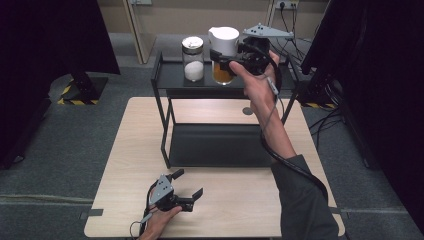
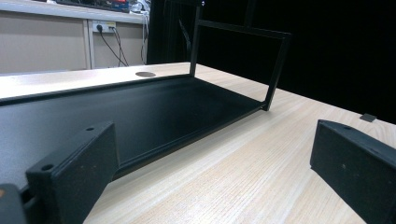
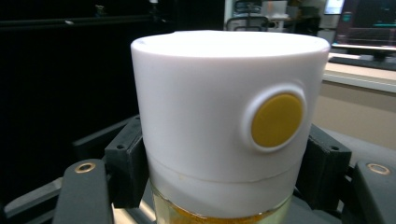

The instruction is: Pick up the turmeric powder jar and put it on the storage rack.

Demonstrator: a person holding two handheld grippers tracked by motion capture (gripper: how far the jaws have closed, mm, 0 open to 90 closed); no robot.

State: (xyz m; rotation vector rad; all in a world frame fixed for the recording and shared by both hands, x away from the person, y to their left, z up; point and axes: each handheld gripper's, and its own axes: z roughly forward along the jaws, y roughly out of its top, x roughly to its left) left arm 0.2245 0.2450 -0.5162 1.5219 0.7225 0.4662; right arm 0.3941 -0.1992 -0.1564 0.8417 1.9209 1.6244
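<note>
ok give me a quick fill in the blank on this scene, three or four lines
1. The right gripper is shut on the jar with the ____ lid.
2. The round button on that lid is ____.
3. The other jar, holding white grains, stands on the rack's ____ shelf.
4. The left gripper is ____, with nothing between its jaws.

Missing words: white; yellow; top; open

Two jars [image 1: 193, 58] [image 1: 223, 50] side by side on rack [image 1: 170, 75], rack on table [image 1: 140, 145]
</note>
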